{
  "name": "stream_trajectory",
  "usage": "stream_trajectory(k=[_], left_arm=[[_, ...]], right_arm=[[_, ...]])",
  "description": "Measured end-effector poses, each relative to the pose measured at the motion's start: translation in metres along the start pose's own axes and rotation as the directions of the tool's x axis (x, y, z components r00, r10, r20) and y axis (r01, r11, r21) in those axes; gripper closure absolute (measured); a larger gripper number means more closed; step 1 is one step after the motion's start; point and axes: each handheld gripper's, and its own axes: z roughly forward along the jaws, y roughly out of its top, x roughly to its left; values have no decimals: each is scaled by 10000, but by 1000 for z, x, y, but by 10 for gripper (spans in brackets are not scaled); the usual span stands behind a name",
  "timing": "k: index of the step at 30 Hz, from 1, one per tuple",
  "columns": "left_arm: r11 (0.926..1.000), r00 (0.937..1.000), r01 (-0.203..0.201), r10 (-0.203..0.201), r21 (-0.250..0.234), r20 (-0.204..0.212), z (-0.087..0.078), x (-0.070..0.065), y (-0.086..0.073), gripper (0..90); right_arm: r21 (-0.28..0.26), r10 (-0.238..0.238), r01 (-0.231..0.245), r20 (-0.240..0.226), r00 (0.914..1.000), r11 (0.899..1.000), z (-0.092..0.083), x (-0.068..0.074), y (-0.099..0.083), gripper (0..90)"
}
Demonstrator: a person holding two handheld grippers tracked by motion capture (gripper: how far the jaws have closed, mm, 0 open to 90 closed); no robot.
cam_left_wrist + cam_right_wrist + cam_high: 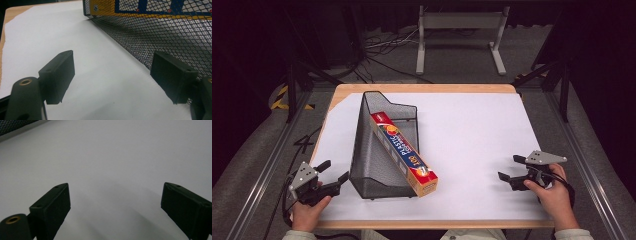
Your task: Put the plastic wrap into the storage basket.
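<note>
Count from my station: one table [422, 89], one white sheet [477, 150] covering most of it, one black mesh basket [377, 165], one plastic-wrap box [404, 152], two claws, two hands.

The table fills the centre of the high view, its wooden edge showing along the top and the upper left corner of the sheet. The mesh basket lies left of centre, a tall wedge shape narrowing toward the upper part of the frame and widening toward the lower. In the left gripper view its mesh wall [160, 32] crosses the upper right, with the yellow and blue print of the box [150, 10] visible through it.

The box rests inside the basket, leaning along its right wall. Its long axis runs diagonally from upper left to lower right of the high view; the lower right end juts past the basket's front rim and sits at the sheet, the upper left end points toward the basket's narrow back.

The left claw [333, 172] sits at lower left, held in the left hand [307, 212], jaws spread wide with nothing between them, pointing toward the basket's lower left corner and just beside it. The right claw [512, 168] sits at lower right, held in the right hand [554, 192], jaws likewise spread wide and empty, aimed leftward, well apart from the box.
</note>
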Motion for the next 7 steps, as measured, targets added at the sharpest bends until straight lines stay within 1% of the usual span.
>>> stream_trajectory(k=[5,7], left_arm=[[10000,10000,18,-18,-49,35,0,0,0,206],[10000,10000,5,-4,-20,78,0,0,0,205]], right_arm=[[-109,362,-363,-25,9993,9993,-1,-3,-6,92],[-185,418,-419,-12,9991,9990,-2,-3,-6,93]])
